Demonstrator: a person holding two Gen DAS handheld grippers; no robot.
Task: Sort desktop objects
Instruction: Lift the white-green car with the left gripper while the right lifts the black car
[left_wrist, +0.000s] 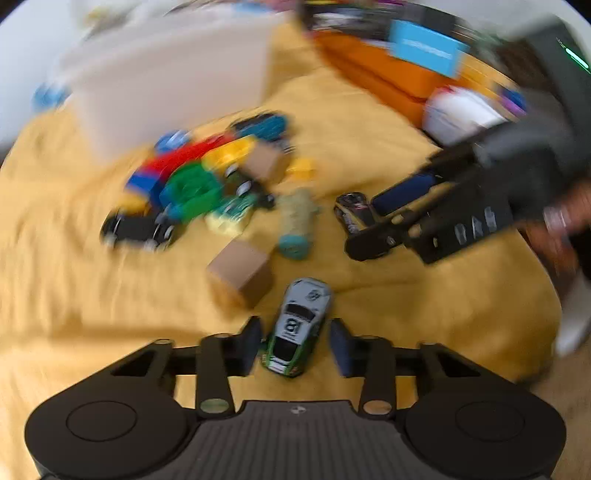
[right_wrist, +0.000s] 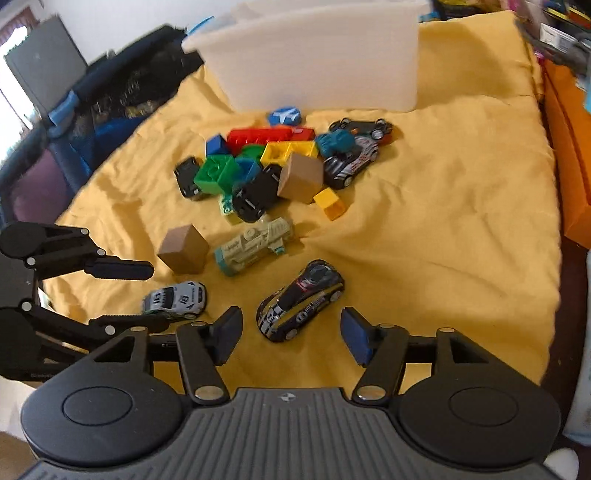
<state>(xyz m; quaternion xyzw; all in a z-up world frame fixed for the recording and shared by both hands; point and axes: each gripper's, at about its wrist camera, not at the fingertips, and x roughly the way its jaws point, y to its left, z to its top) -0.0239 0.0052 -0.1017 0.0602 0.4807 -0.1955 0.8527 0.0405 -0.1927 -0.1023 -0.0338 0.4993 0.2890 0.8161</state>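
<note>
Left gripper (left_wrist: 295, 343) parted, straddling white-and-green toy car (left_wrist: 297, 326); pads just beside its flanks, contact unclear. Right gripper (right_wrist: 291, 336) spread wide, black toy car (right_wrist: 301, 304) between the jaws, untouched. Both cars flat on yellow cloth (right_wrist: 443, 221). Farther off: heap of blocks (right_wrist: 258, 155), then white bin (right_wrist: 314, 62).

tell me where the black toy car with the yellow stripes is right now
In the right wrist view the black toy car lies on the yellow cloth between the right gripper's open fingers, just right of the silver race car.
</note>
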